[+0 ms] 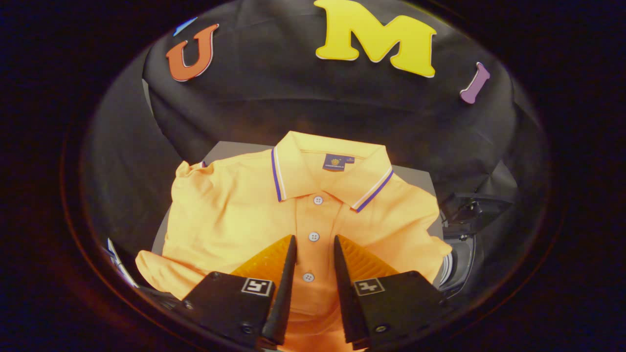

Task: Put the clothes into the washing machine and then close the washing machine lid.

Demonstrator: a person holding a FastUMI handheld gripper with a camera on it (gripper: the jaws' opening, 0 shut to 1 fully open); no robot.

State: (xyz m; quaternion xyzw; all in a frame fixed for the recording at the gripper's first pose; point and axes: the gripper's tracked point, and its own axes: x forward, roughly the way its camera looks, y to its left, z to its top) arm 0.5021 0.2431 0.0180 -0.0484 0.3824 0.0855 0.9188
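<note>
Grey table (pixel 415 177) extends ahead of the gripper, mostly covered by the garment; bare strips show at its far corners.

Orange polo shirt (pixel 225 215) lies flat on the table, front side up, spread beneath and beyond the fingers. Collar with striped edging sits at the far end; placket runs straight back toward the gripper. One sleeve is bunched up, ahead and to the left.

Washing machine (pixel 459 254): dark body with a pale rim, partly visible just right of the shirt's near edge. Lid position cannot be made out.

Gripper (pixel 314 244): fingers part-open, a narrow gap between them, holding nothing. They hover over the placket; contact with the fabric cannot be judged.

Buttons (pixel 313 236): one sits in the gap between the fingertips.
</note>
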